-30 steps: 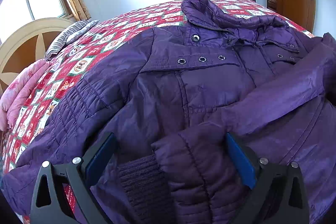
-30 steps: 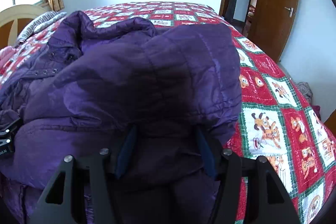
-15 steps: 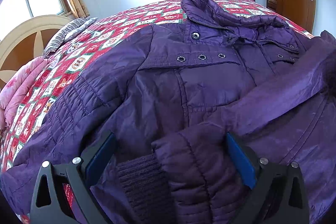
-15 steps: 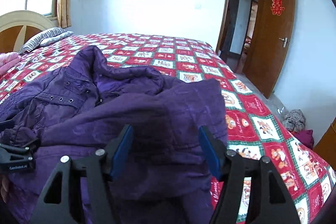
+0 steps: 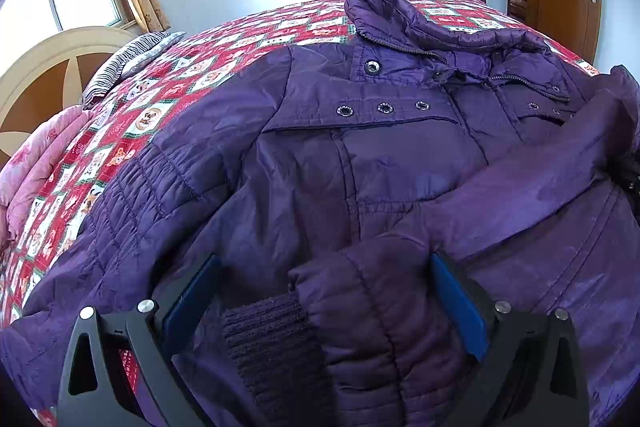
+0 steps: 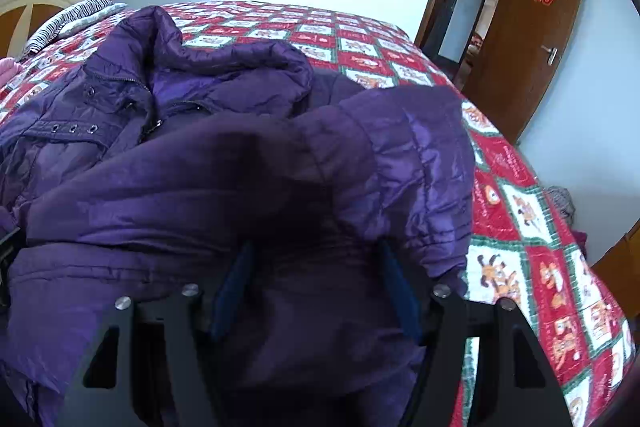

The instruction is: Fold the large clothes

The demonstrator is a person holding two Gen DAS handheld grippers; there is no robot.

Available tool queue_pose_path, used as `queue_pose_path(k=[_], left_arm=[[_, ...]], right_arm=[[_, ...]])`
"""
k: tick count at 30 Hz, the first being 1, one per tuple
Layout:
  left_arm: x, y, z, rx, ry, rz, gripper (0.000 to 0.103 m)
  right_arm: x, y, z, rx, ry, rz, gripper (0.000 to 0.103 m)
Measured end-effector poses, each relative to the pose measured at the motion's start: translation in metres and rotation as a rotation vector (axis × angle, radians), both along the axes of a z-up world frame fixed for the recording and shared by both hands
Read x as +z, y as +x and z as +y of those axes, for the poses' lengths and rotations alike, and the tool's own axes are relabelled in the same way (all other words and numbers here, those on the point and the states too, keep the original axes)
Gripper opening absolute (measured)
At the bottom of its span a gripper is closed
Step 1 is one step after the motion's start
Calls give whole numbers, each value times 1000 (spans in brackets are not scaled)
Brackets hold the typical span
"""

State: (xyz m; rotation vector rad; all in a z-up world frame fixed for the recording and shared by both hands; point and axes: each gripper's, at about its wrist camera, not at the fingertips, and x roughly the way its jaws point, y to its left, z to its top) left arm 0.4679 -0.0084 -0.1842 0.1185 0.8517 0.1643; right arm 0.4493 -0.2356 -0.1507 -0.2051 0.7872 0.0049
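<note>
A purple padded jacket (image 5: 360, 147) lies front-up on the bed, collar (image 5: 400, 19) at the far end. One sleeve (image 5: 540, 179) is folded across the chest, and its knit cuff (image 5: 272, 339) rests between the fingers of my left gripper (image 5: 324, 267). That gripper is open: the left pad stands clear of the cuff. In the right wrist view the jacket (image 6: 200, 167) bulges at the folded shoulder. My right gripper (image 6: 316, 251) is pushed into that bulge with its jaws apart, and puffy fabric fills the gap and hides the fingertips.
A red patchwork quilt (image 6: 520, 207) covers the bed, with bare quilt to the jacket's right. A pink blanket (image 5: 40, 155), a striped pillow (image 5: 132, 55) and a curved headboard (image 5: 48, 67) are at the left. A brown door (image 6: 540, 47) stands open at the right.
The right gripper tipped up clear of the jacket half a second ago and has come back down into the folded shoulder, its jaws a little wider than before. The left gripper and cuff have not moved.
</note>
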Motion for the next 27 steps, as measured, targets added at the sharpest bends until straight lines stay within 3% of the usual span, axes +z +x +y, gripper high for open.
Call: queue_pose_path(k=[4,6,11,18,27], left_arm=[[0,1,0,0,-3,1,102],[0,1,0,0,-3,0,102],[0,1,0,0,-4,1,102],[0,1,0,-2,1,3,102],[0,0,-1,-2,7,2,102]], right_arm=[[24,-30,12,59,3,-52,68],[32,-45,21,102,25,-68,74],[11,-53,47,212,50,-2,77],[-11,-45,41,196,91,93,82],[-11,-47,45,180,33,82,85]])
